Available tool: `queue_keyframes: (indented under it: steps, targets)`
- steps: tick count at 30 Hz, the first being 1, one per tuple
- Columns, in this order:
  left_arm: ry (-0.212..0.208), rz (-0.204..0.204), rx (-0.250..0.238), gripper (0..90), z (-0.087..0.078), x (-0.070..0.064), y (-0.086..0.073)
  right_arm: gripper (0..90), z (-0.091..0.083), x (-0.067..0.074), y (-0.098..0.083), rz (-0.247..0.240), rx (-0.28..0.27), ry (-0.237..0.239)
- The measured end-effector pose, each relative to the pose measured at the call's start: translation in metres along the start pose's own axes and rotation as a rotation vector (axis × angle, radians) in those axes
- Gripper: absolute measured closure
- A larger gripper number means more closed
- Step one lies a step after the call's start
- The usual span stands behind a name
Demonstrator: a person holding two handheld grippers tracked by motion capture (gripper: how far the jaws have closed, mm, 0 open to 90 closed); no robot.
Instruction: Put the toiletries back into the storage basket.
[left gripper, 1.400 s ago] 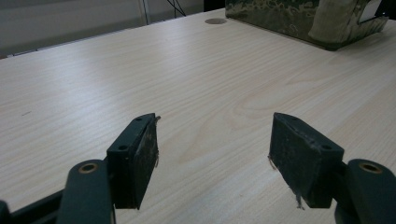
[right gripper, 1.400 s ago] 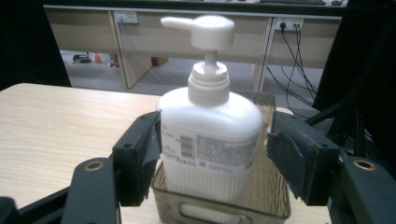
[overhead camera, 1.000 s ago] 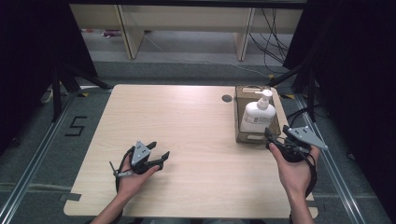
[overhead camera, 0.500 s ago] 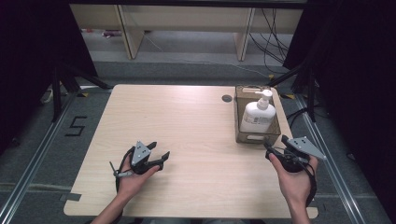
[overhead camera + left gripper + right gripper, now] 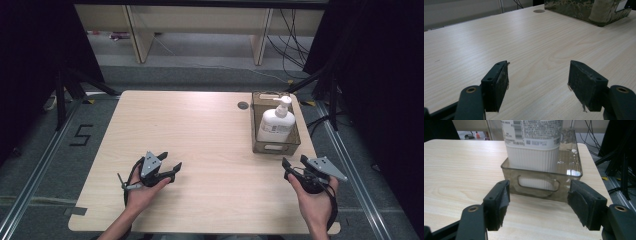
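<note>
The bench (image 5: pixel 200 150) carries a clear bin (image 5: pixel 276 145) at its far right edge; a white pump bottle (image 5: pixel 274 125) stands inside. The right tool (image 5: pixel 295 172), jaws open, has backed off it; the left tool (image 5: pixel 167 167) idles open, so placing looks done

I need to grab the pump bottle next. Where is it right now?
In the high view the pump bottle stands upright inside the clear bin at the table's far right, just beyond the open right gripper.
</note>
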State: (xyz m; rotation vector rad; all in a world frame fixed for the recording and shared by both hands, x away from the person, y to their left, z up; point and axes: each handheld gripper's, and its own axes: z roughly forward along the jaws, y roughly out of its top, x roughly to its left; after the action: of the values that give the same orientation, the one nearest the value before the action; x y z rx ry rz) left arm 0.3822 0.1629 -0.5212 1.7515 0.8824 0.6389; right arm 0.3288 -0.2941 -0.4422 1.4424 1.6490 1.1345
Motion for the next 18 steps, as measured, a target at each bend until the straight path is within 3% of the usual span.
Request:
queue_keyframes:
  steps: [1,2,10,12,13,14,15,16,17,18]
  targets:
    - [0.003,0.0,0.004,31.7,0.0,0.0,0.0,34.6,0.0,0.001,-0.002,0.02,0.003,0.01]
    - [0.002,0.001,0.003,31.7,0.0,0.0,0.0,34.6,0.0,-0.002,-0.004,-0.025,0.002,0.005]
    - [0.002,-0.001,0.004,31.7,0.0,0.0,0.0,34.9,0.005,-0.004,-0.022,0.011,0.005,0.014]
    - [0.002,-0.001,0.004,31.7,0.0,0.0,0.0,35.2,0.006,-0.007,-0.026,-0.016,-0.001,0.001]
    - [0.001,-0.001,0.004,31.7,0.0,0.0,0.0,35.2,0.006,-0.009,-0.028,-0.022,0.002,0.017]
    - [0.001,-0.001,0.004,31.7,0.0,0.0,0.0,35.3,0.007,-0.007,-0.03,0.006,0.005,0.012]
    - [0.001,-0.002,0.004,31.7,0.0,-0.001,0.0,35.3,0.008,-0.01,-0.032,-0.017,-0.001,0.015]
    - [0.001,-0.002,0.005,31.7,0.0,0.0,0.0,35.4,0.008,-0.008,-0.034,0.004,-0.008,0.005]
    - [0.001,-0.002,0.005,31.6,0.0,-0.001,0.0,35.5,0.007,-0.01,-0.035,-0.012,0.007,0.001]
    - [0.001,-0.002,0.004,31.6,0.0,-0.001,0.0,35.5,0.009,-0.011,-0.038,-0.02,-0.016,0.003]
